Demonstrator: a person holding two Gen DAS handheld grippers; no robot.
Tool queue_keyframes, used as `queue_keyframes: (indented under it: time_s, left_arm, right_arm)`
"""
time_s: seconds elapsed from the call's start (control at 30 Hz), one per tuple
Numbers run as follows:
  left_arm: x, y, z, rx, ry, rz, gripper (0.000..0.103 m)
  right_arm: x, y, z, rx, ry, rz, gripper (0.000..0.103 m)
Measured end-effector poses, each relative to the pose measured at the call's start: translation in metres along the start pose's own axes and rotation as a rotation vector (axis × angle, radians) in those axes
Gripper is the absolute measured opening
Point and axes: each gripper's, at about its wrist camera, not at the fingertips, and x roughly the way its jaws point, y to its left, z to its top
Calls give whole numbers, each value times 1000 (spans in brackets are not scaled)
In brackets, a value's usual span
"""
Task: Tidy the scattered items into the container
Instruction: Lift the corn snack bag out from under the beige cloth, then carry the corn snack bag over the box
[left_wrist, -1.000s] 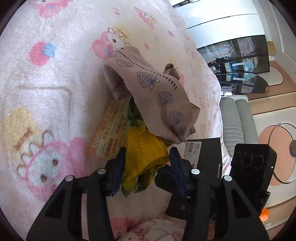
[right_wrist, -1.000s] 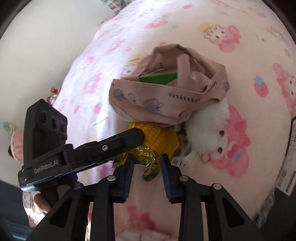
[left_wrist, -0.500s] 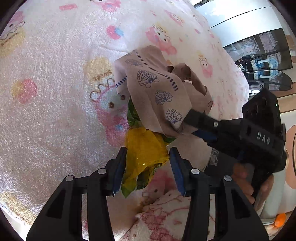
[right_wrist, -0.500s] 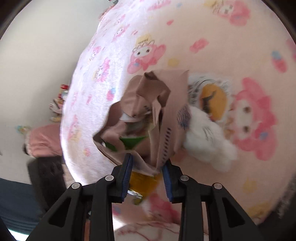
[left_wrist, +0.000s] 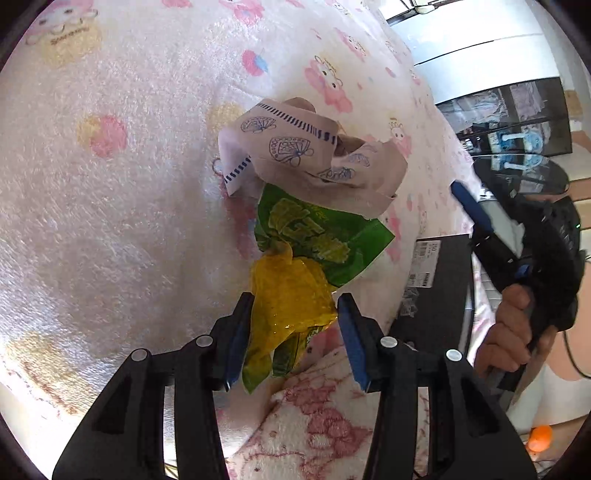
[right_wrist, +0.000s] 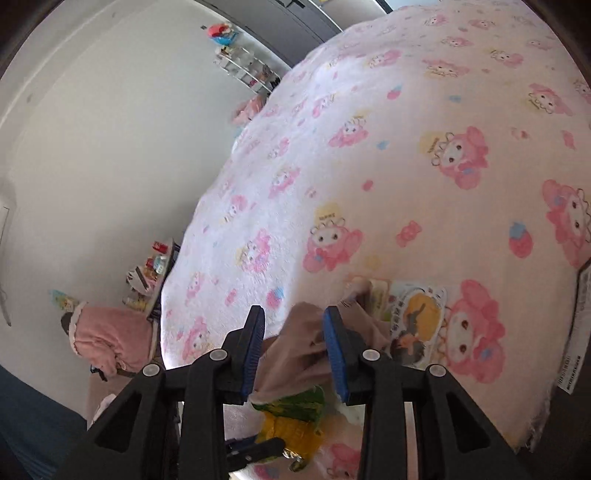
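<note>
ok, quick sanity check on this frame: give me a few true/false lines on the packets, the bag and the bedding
1. A yellow packet sits between the left gripper's fingers. True.
2. The fabric bag is plain blue. False: it is beige with blue fan prints.
3. A green packet sticks out at the bag's edge. True.
4. The blanket is plain white. False: it carries pink cartoon figures.
5. A hand holds the right gripper. True.
</note>
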Motion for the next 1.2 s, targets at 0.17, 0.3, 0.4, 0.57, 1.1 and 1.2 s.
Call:
queue_keyframes:
  time_s: [0.17,0.3,0.4,0.57,1.1,1.2]
  left_arm:
    - [21,10,14,-106,63,-217,47]
    - [37,12,26,-222,122,-523,47]
    - [22,-3,24,-161,101,-478,47]
    - [6,-26,17,-67,74,-403,47]
    - [22,-64,13,6,101,-315,29]
    - [24,-48,12,38,92,-188,39]
  right_arm:
    - [15,-22,-36,27,181,-64,39]
    - [6,-33,-57,89,207,-35,42]
    - [-13,-28,-61,81,150,49,48]
    - [-27,-17,-64,63,109,181,48]
    - [-64,-9,-75,-24,18,-75,39]
    - [-60,-23,-79,20,73,-122,39]
